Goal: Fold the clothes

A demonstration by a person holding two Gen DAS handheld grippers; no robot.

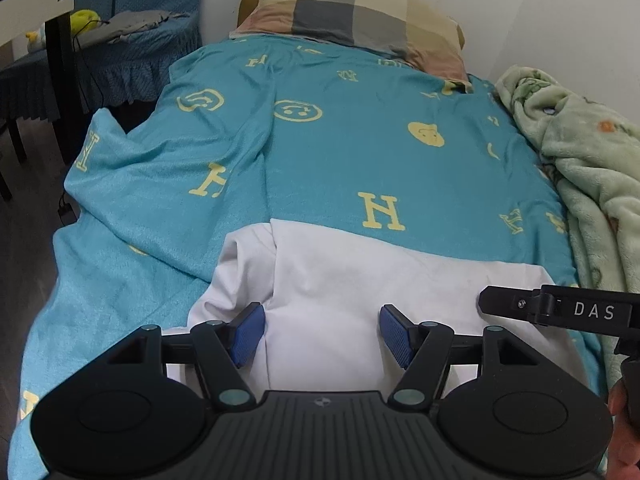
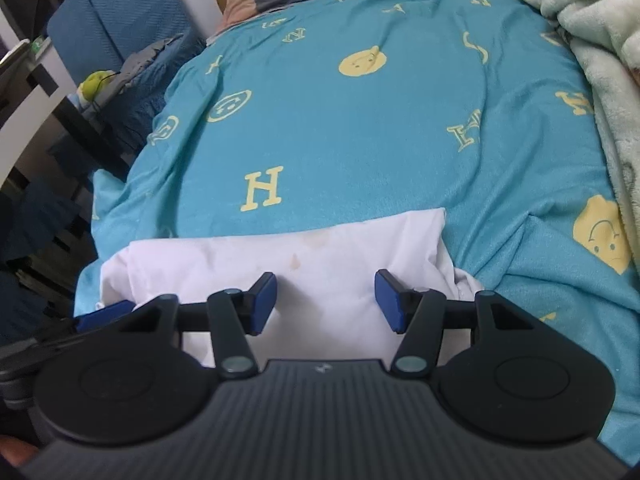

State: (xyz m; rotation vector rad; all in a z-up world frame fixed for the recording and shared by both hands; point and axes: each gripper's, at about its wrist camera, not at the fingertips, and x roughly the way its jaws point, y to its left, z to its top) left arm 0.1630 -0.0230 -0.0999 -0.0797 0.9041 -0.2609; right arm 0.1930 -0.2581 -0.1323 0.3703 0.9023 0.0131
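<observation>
A white garment (image 1: 360,280) lies folded flat on the teal bedspread (image 1: 360,140) near the bed's front edge. In the left wrist view my left gripper (image 1: 322,332) hovers over the garment's left half, jaws open, nothing between the blue pads (image 1: 250,332). The right gripper's black arm (image 1: 560,308) shows at that view's right edge. In the right wrist view the same white garment (image 2: 300,256) carries faint yellowish stains. My right gripper (image 2: 326,300) stands open above its right half, and the pads (image 2: 388,300) hold no cloth. A blue pad of the left gripper (image 2: 106,312) peeks in at left.
A checked pillow (image 1: 352,12) lies at the bed's head against the white wall. A pale green fleece blanket (image 1: 580,168) is heaped along the right side. A blue-covered chair (image 1: 132,40) with a yellow toy (image 1: 84,20) stands left of the bed. Dark floor lies below left.
</observation>
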